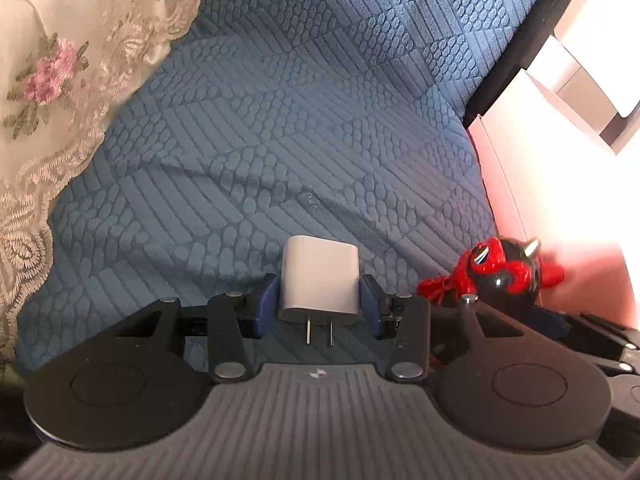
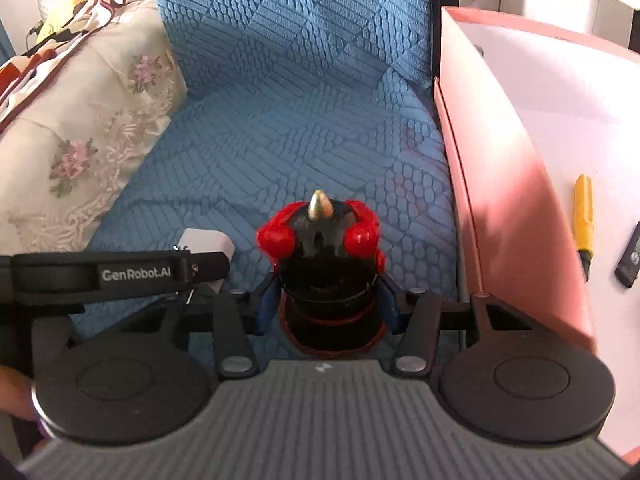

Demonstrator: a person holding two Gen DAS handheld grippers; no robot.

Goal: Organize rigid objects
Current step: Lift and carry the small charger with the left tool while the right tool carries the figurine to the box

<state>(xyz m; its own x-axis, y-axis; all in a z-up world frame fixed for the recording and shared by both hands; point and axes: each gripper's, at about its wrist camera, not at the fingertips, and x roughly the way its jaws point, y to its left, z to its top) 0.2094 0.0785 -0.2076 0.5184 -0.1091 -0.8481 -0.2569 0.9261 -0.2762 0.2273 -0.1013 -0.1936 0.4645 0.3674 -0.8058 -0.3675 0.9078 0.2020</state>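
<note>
my left gripper (image 1: 320,300) has its blue fingers (image 1: 266,306) clamped on either side of a white charger plug (image 1: 318,282), its two metal prongs pointing back toward me and its rounded body sticking out forward. it hangs just above the blue textured seat cushion (image 1: 280,140), near the cushion's front edge as i see it.

my right gripper (image 2: 326,300) has its fingers (image 2: 268,300) pressed against a black and red toy figure (image 2: 322,264), a rounded dark body with glossy red lumps on both sides and a small gold cone on top. the toy sits between the fingers, held over the same cushion, to the right of the charger plug. in the left view that toy (image 1: 496,272) shows just beside my left fingers, close to the pink box.

the pink box (image 2: 520,184) stands against the right edge of the cushion, open at the top, with a pale inner floor. inside it lie a yellow pen-like thing (image 2: 583,216) and a small dark flat thing (image 2: 631,256), well apart from the toy.

on the left of the cushion a cream lace cloth with pink flowers (image 2: 80,140) is draped, and behind it a patterned red and white fabric (image 2: 80,12). the left gripper's black arm crosses the right view just left of the toy.
</note>
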